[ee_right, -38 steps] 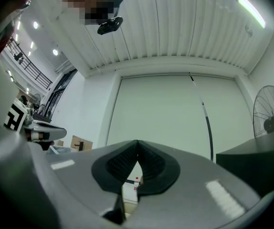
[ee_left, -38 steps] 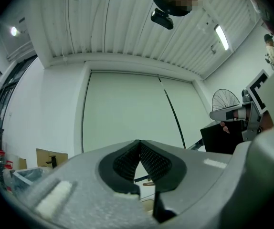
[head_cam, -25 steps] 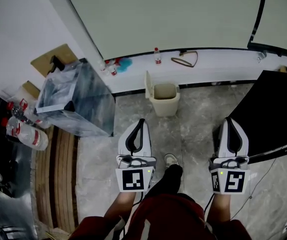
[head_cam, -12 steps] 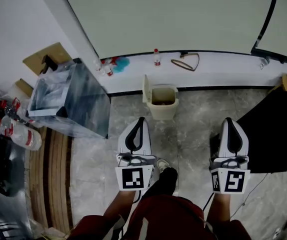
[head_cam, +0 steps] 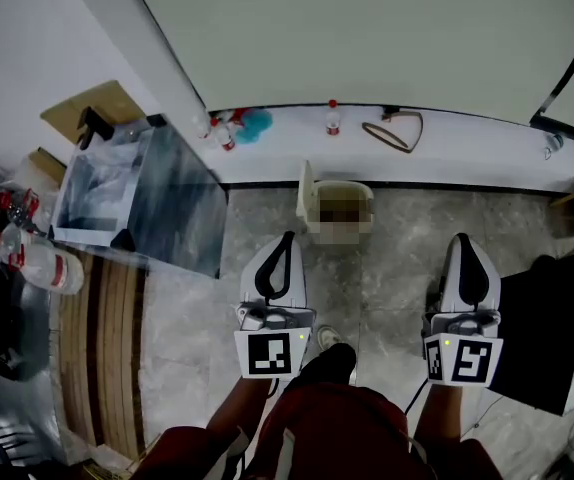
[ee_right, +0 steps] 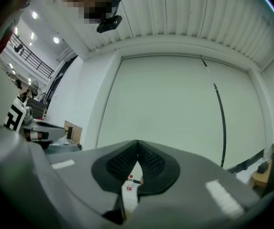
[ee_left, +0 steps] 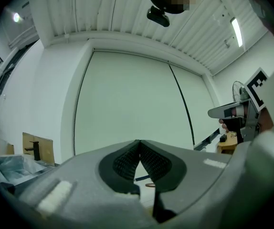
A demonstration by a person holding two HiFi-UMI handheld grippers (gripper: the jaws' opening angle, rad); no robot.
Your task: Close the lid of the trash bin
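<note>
**Entry: trash bin, lid open; approach step.**

- Trash bin [head_cam: 348,185]: one. It stands on the floor [head_cam: 399,253] at frame centre, against the white ledge [head_cam: 467,153].
- Lid [head_cam: 306,189]: one. It stands upright on the bin's left edge, leaving the mouth uncovered.
- Left tool [head_cam: 285,238]: one. Its jaws are pressed together on nothing, and it sits just below the bin in frame without touching it.
- Right tool [head_cam: 461,238]: one. Its jaws are likewise pressed together and empty, and it is well apart from the bin, at lower right.
- Red-capped bottle [head_cam: 333,118]: one stands alone on the ledge. More bottles cluster at the ledge's left end; their number is unclear.
- Clear container [head_cam: 132,183]: one, at left.

Judged step: closing in, with the lid not yet contacted. The next move likely calls for carrying a tool behind the lid's left face and tipping it rightward, down onto the rim.
</note>
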